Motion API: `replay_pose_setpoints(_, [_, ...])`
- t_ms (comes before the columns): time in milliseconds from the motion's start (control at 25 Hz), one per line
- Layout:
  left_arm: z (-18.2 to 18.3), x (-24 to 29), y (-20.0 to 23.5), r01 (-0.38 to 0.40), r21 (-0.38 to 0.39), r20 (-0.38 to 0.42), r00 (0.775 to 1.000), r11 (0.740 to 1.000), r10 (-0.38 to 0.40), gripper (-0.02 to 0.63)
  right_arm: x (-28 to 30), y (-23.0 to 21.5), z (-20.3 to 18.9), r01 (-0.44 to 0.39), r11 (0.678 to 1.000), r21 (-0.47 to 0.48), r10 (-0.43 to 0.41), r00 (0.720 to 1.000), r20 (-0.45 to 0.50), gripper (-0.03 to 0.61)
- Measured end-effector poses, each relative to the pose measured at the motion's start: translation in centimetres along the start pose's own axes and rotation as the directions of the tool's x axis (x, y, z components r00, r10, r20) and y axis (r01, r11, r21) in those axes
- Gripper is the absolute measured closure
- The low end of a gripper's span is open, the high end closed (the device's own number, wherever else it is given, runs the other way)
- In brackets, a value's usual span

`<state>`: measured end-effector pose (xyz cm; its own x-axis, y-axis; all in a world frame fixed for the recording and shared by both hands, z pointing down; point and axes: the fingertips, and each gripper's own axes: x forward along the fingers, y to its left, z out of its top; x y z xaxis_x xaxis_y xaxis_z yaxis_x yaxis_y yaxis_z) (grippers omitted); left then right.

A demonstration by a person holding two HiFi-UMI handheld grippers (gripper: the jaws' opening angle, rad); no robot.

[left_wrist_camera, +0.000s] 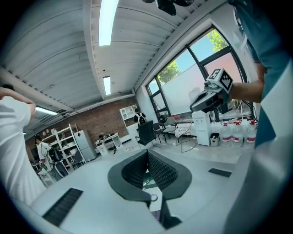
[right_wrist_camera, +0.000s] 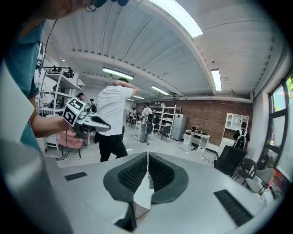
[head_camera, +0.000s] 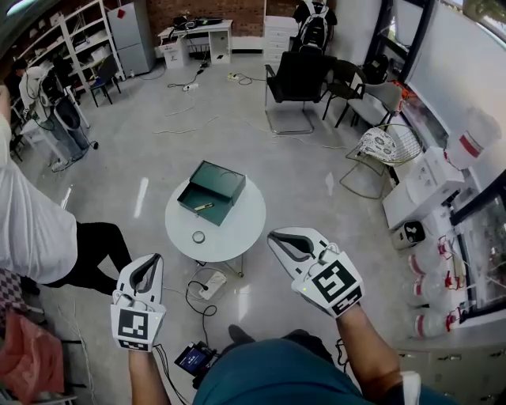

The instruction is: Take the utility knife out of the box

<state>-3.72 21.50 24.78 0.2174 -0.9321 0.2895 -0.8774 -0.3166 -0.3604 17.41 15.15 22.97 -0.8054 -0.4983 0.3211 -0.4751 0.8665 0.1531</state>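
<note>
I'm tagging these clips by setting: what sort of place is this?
Probably a shared office or lab workspace. White shelving racks stand along one side, a white desk sits against a brick wall, and a black office chair stands on the open floor.

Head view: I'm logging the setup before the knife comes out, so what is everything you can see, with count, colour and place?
table: one, white, round, mid-floor
box: one, dark green, lid open, on the table's far side
utility knife: one, yellowish, inside the box
ring: one, small, dark-rimmed, on the table's near side
power strip: one, white, on the floor under the table
office chair: one, black, beyond the table
water jugs: several, clear, right wall
bystander: one, white shirt, left edge
left gripper: one, white and black, jaws together, empty
right gripper: one, white and black, jaws together, empty
</note>
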Motion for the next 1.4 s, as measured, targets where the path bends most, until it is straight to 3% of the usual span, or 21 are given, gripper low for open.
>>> replay_pose_setpoints(320, [-3.0, -0.1, 6.9, -0.001, -0.024, 0.022, 1.0, 1.0, 0.001, 0.595, 6.5, 1.9, 3.5, 0.002, 1.0, -0.024, -0.003, 1.0, -0.016, 0.54])
replay_pose_setpoints(520, [-4.5, 1.4, 10.5, -0.024, -0.033, -0.004, 1.0, 0.999, 0.024, 0.595, 11.6, 0.2, 4.6, -0.022, 0.999, -0.027, 0.022, 1.0, -0.013, 0.54])
replay_pose_setpoints(880, [-5.5, 4.4, 17.1, -0.205, -0.065, -0.106, 0.974, 0.976, 0.198, 0.595, 22.2, -5.2, 7.6, -0.192, 0.979, -0.067, 0.194, 0.98, 0.032, 0.54])
replay_pose_setpoints(1400, [-2.0, 16.9, 20.5, -0.364, -0.09, -0.191, 0.92, 0.927, 0.342, 0.595, 33.1, -17.9, 9.3, -0.388, 0.913, -0.122, 0.396, 0.917, 0.049, 0.54])
